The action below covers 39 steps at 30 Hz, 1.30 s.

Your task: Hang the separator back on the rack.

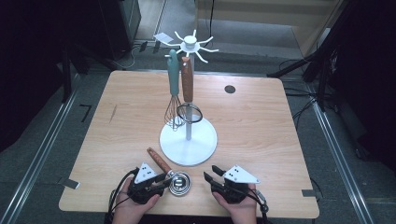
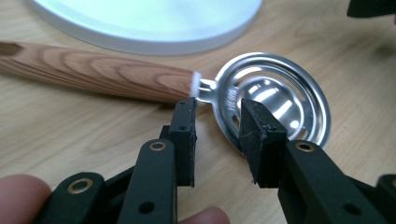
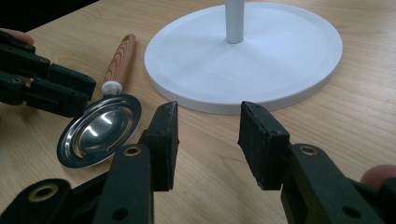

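On the near left of the wooden surface [image 1: 261,121] the left tongs [image 2: 217,114] straddle the neck of a steel egg separator [image 2: 275,100], their jaws clenched as tight as they go, one pad beside the white collar, the other over the bowl's rim. Whether the pads actually press it is hard to make out. Small stamped lettering on the neck is too blurred to read. Its wood-grain handle [image 2: 93,72] lies flat, pointing far-left. Behind stands a white round-based rack [image 1: 188,140] holding a teal-handled whisk [image 1: 173,88] and a wood-handled utensil [image 1: 187,84]. At near right, the right tongs [image 3: 208,123] are released, holding nothing.
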### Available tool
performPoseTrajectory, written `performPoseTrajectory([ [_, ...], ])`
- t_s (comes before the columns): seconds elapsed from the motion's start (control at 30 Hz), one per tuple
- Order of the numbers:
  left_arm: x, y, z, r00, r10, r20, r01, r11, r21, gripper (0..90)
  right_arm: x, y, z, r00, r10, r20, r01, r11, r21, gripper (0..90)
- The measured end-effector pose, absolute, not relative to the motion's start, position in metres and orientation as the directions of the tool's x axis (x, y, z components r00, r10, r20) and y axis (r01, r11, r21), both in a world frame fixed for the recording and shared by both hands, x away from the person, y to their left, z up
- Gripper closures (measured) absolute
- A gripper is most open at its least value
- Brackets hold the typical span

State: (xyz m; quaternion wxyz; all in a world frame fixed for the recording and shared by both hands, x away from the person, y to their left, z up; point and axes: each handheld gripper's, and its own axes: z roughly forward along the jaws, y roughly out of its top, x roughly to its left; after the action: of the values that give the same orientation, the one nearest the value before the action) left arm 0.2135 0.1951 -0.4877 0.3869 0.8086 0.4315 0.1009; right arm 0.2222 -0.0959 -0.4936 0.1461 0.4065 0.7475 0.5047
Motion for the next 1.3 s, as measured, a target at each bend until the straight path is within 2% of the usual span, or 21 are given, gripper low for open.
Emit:
performPoseTrajectory([
  [0.43,0.21,0.175,-0.491,0.618,0.762,-0.195,0.626,-0.326,0.708,65.4,0.22,-0.092,-0.493,-0.641,0.745,0.182,0.454,0.178,0.873,59.1],
  [0.97,0.205,0.14,-0.494,0.642,0.745,-0.181,0.6,-0.341,0.723,63.6,0.224,-0.099,-0.493,-0.617,0.769,0.168,0.453,0.172,0.875,58.9],
  [1.17,0.203,0.144,-0.488,0.658,0.73,-0.185,0.576,-0.329,0.748,51.8,0.225,-0.102,-0.493,-0.612,0.772,0.171,0.454,0.166,0.875,58.6],
  [1.3,0.204,0.16,-0.48,0.658,0.732,-0.178,0.556,-0.313,0.77,48.1,0.227,-0.102,-0.492,-0.62,0.766,0.171,0.461,0.179,0.869,58.6],
])
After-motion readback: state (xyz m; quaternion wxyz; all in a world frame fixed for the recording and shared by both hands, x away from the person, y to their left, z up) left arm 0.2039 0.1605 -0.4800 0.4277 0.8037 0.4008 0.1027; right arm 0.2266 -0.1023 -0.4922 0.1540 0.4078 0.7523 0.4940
